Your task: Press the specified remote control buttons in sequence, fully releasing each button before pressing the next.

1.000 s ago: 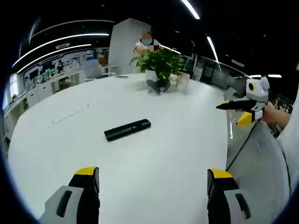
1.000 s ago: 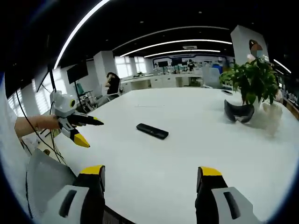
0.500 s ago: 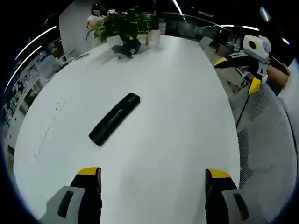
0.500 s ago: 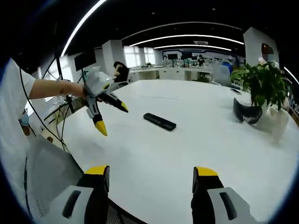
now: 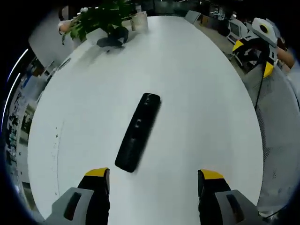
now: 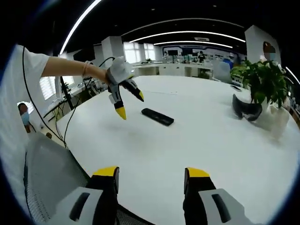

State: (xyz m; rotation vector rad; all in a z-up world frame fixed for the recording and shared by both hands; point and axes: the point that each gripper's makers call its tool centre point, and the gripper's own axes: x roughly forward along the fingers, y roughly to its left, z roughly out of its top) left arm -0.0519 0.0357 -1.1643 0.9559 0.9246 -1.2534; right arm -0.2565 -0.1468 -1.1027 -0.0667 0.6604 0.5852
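Moving your left gripper (image 5: 152, 183) closer, jaws wide, you now have the remote (image 5: 138, 131) near the bottom middle, unpressed, while your right gripper (image 6: 150, 180) waits wide too.

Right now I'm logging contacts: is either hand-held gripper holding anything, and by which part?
Nothing is held. The left hand-held gripper hangs open above the remote control, which lies on the table; the right hand-held gripper is open too.

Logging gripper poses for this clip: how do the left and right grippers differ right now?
The left gripper hovers above the white table near the black remote, pointing down; the right gripper sits back at the table's near edge, aimed level across it. The left one is nearer the remote. Both stand open, yellow-tipped, touching nothing.
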